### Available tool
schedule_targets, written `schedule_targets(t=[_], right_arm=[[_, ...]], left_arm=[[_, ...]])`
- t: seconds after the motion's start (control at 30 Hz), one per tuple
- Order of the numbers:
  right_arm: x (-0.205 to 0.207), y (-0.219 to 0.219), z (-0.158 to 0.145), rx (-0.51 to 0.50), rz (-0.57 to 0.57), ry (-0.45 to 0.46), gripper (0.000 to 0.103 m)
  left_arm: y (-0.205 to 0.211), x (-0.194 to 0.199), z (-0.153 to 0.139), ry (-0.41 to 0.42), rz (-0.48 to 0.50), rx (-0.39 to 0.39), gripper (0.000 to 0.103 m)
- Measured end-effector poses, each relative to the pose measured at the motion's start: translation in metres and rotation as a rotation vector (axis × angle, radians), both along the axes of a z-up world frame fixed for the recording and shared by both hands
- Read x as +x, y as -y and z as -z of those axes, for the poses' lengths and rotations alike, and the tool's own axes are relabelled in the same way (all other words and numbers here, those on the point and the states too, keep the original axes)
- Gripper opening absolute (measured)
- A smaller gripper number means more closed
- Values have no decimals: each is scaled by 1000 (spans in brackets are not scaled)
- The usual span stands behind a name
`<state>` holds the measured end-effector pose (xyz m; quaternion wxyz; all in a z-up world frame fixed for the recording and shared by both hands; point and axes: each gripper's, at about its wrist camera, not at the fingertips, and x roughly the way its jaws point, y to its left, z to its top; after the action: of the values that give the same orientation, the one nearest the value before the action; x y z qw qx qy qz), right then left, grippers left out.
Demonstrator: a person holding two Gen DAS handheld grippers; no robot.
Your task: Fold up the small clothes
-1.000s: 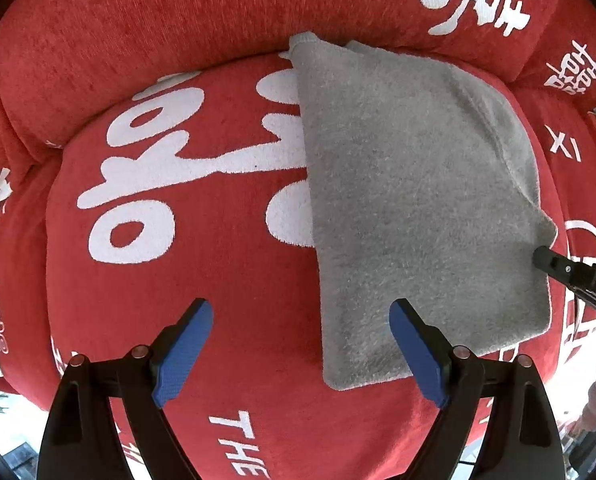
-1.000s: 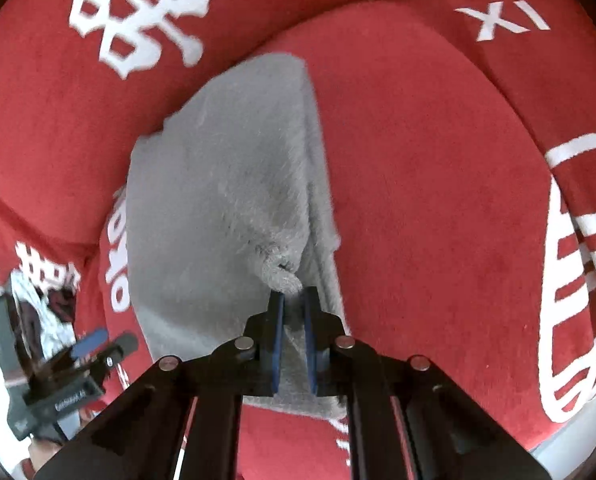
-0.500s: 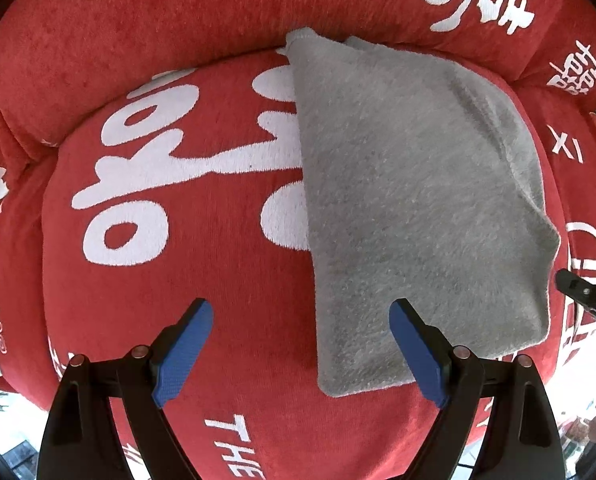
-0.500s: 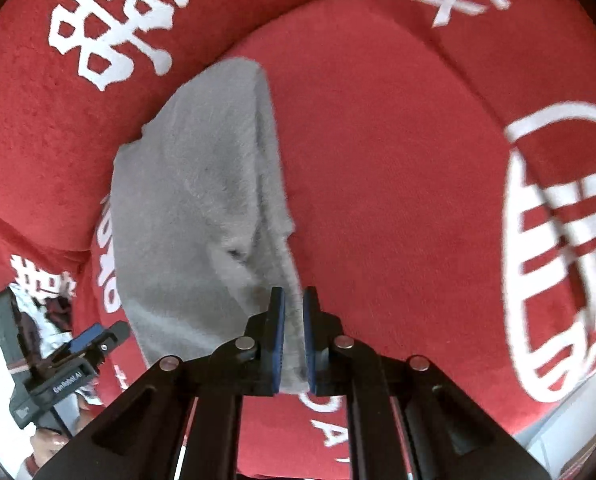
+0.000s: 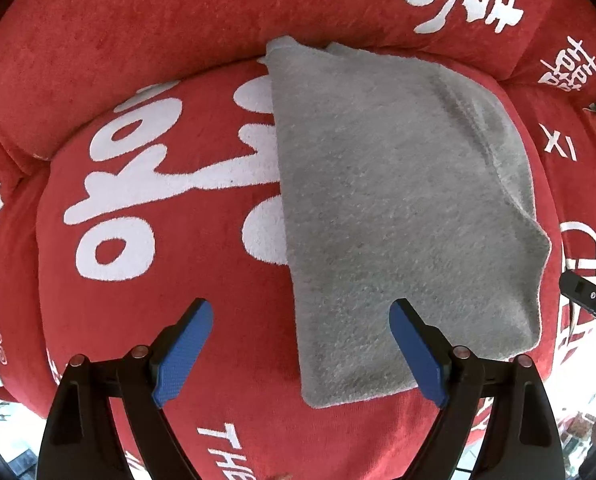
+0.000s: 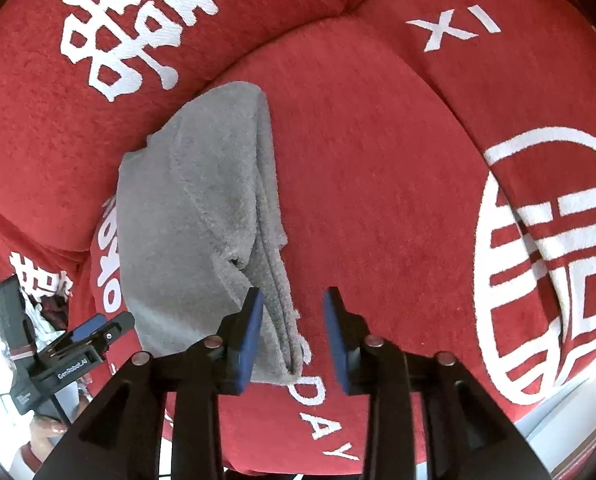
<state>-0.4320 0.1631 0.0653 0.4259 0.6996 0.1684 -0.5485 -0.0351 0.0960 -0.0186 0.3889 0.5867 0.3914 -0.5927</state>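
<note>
A small grey fleece garment lies folded flat on a red seat cushion. My left gripper hovers straight above its near left edge, open wide, with nothing touched by its blue pads. In the right wrist view the same garment shows its folded layers along the right edge. My right gripper is just over that edge; its jaws are opening and the pads stand clear of the cloth. The right gripper's tip shows beside the garment's right corner.
The red sofa cover carries large white characters and letters. A backrest cushion rises behind the garment, and a second seat cushion lies to the right. The seat's front edge drops off near me. A hand holds the left gripper.
The right gripper was shut on the garment's corner, laid it down to the right, and its jaws have now parted, letting the cloth go. The left gripper has kept still.
</note>
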Motion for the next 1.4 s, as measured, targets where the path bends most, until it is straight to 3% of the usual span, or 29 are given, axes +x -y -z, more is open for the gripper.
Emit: schedule_targets(t=[0.03, 0.17, 0.27, 0.5, 0.57, 0.8, 0.93, 1.2, 1.4], right_arm=[[0, 0, 0, 1, -1, 1, 37], [-1, 0, 1, 2, 5, 5, 47], [-2, 0, 1, 0, 1, 3, 51], [-11, 7, 3, -23, -15, 4, 51], [-16, 10, 4, -33, -9, 11, 51], [-33, 34, 20, -65, -9, 79, 53], [-37, 47, 34, -73, -34, 125, 53], [-33, 68, 65, -135, -153, 330, 53], [-30, 84, 72, -154, -217, 377, 55]], left_arm=[[1, -1, 0, -2, 2, 0, 103], [3, -4, 0, -3, 1, -10, 103], [8, -3, 4, -26, -18, 25, 103], [37, 11, 13, -40, -84, 39, 103], [47, 15, 18, -95, -100, 86, 103], [71, 17, 29, -208, -148, 124, 103], [78, 6, 43, -258, -100, 150, 103], [82, -8, 66, -361, -67, 250, 103], [86, -20, 72, -404, -67, 264, 103]])
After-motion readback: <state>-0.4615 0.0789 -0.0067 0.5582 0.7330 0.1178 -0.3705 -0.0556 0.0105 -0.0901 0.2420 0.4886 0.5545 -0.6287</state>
